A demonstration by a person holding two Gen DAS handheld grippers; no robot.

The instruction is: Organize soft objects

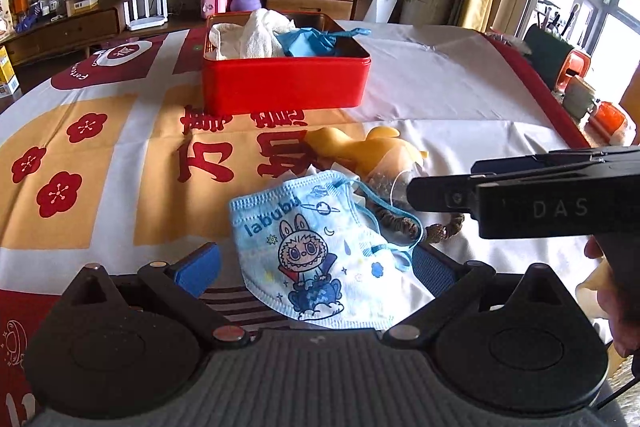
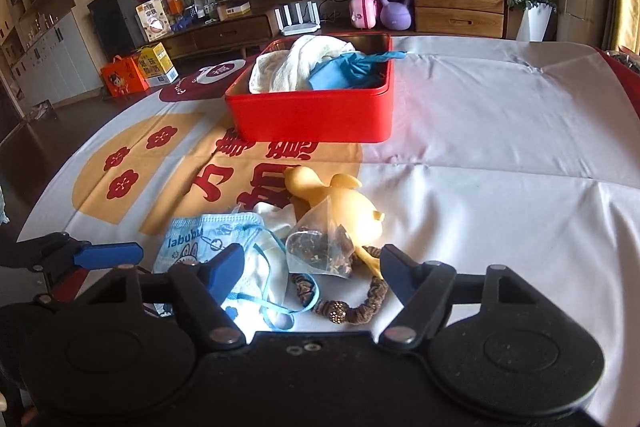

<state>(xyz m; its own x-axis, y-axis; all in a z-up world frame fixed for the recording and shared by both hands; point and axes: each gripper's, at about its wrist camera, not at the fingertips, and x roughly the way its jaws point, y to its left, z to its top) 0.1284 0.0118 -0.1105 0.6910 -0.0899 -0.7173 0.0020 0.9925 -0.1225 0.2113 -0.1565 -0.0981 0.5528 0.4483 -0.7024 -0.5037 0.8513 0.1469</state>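
Note:
A blue cartoon face mask (image 1: 312, 251) lies on the table between the open jaws of my left gripper (image 1: 316, 267). It also shows in the right wrist view (image 2: 224, 251). My right gripper (image 2: 312, 267) is open, its jaws on either side of a clear tea bag (image 2: 320, 247) and a brown beaded hair band (image 2: 356, 307). It enters the left wrist view from the right (image 1: 520, 199). A yellow soft duck toy (image 2: 340, 203) lies just beyond. A red tin box (image 1: 286, 83) further back holds a white cloth (image 1: 256, 35) and a blue glove (image 1: 312, 41).
A printed white, red and orange tablecloth (image 2: 500, 155) covers the table. A wooden sideboard (image 2: 456, 3) with a purple kettlebell (image 2: 395, 7), plants and clutter stands behind. Orange objects (image 1: 608, 115) sit beyond the table's right edge.

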